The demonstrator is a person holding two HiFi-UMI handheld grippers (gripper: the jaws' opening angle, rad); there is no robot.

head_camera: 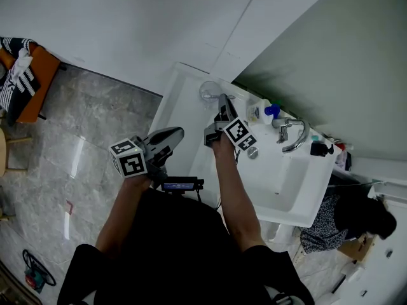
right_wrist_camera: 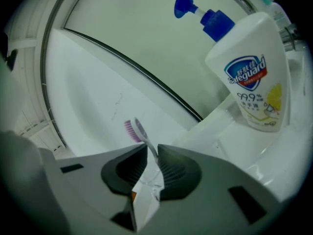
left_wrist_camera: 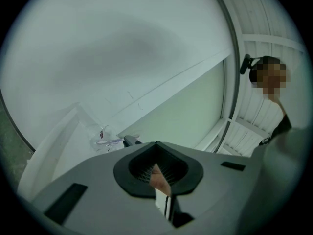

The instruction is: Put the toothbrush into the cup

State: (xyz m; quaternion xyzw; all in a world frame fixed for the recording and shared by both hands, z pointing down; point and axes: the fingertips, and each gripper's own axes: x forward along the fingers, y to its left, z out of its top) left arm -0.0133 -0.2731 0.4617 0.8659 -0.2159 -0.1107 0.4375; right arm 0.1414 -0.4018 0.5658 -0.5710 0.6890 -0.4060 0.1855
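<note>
Far left, orange seat (head_camera: 35, 84) with a black-and-white striped cloth (head_camera: 11, 84) draped over it, on glossy grey marbled floor tiles (head_camera: 82, 151).

Next, left gripper (left_wrist_camera: 156, 145): smooth grey plastic shell, dark ribbed pads shaped like a spade, tips pressed together on nothing, at the left edge of the white counter (head_camera: 184, 100).

Then the cup (head_camera: 208, 91): clear, round, glassy, upright near the counter's far corner. Small dark mark on its side, too small to read.

Just right of it, right gripper (right_wrist_camera: 149, 147), same grey shell and ribbed dark pads, clamped on the toothbrush (right_wrist_camera: 133, 129). Thin white neck, translucent handle down in the slot, oval head with purple bristles poking out past the tips. In the left gripper view, head end lying against the cup's outline; inside the rim or only beside it, cannot tell.

Further right, soap bottle (right_wrist_camera: 252, 77): white plastic, rounded shoulders, blue pump. Label reading "Safeguard" on a blue shield, "99.9%" below, smaller characters unreadable, a yellow picture at the label's edge. Upright on the counter's back ledge.

Beyond that, curved chrome tap (head_camera: 296, 135) over the glossy white rectangular sink (head_camera: 286, 186), and a small dark bottle (head_camera: 320, 149) at the far right rim.
</note>
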